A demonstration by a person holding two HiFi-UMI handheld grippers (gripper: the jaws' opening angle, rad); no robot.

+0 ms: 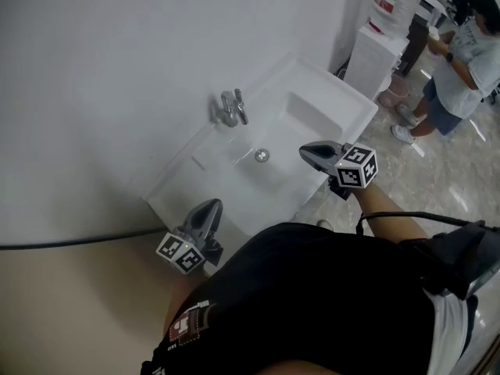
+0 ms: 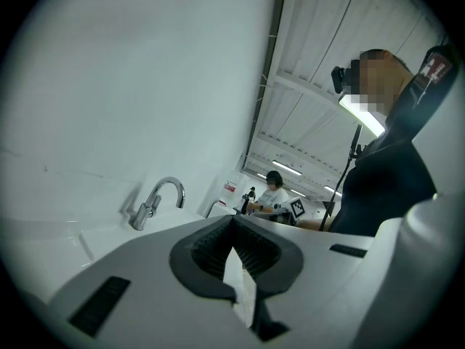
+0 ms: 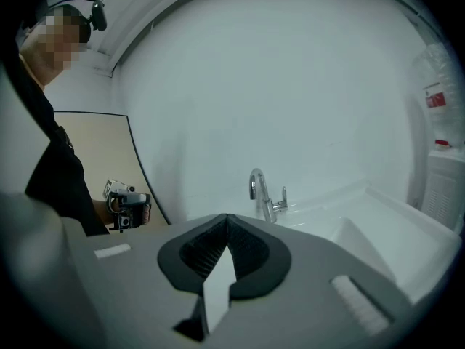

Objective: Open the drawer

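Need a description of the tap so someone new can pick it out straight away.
Find the white rectangular sink against the plain white wall. On its ledge by the wall stands a shiny chrome tap with a curved spout. It is the only upright metal part; the round metal drain lies flat in the basin.

A big lab or studio hall, by the look of it: a white sink (image 1: 337,94) with a chrome tap (image 1: 231,108) against a bare white wall (image 1: 117,53), polished stone floor (image 1: 445,180), a water cooler (image 1: 375,53), strip lights (image 2: 361,113) high overhead.
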